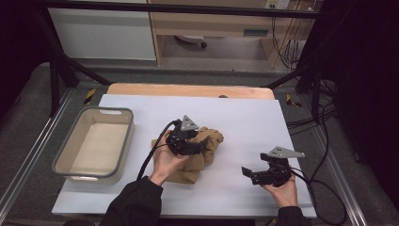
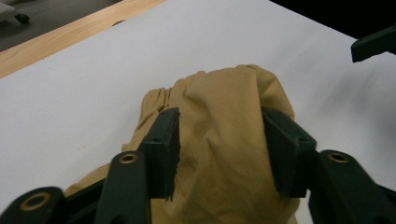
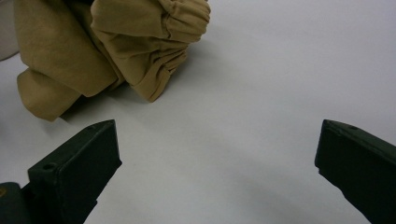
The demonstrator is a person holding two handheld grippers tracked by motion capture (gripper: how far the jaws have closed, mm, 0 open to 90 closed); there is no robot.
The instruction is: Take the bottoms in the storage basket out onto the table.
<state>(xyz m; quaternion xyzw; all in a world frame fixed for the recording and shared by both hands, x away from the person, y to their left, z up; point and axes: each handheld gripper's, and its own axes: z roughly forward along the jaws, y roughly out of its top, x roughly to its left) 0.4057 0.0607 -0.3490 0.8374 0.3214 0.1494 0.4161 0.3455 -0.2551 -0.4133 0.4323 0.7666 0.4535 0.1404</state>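
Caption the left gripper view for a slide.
Left gripper astride a bunched tan cloth on the white table.

Tan cloth [image 1: 200, 155] partly hidden under the left claw [image 1: 200, 147]; whether pads press it unclear

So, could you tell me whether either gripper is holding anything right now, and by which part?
Nothing is held: the left gripper straddles the tan cloth with open fingers; the right gripper is open.

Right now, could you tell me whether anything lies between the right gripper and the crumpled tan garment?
Nothing visible does. The right gripper rests with its jaws apart, and only bare white table surface separates it from the tan garment. The left gripper is at the garment, its jaws either side of a fold.
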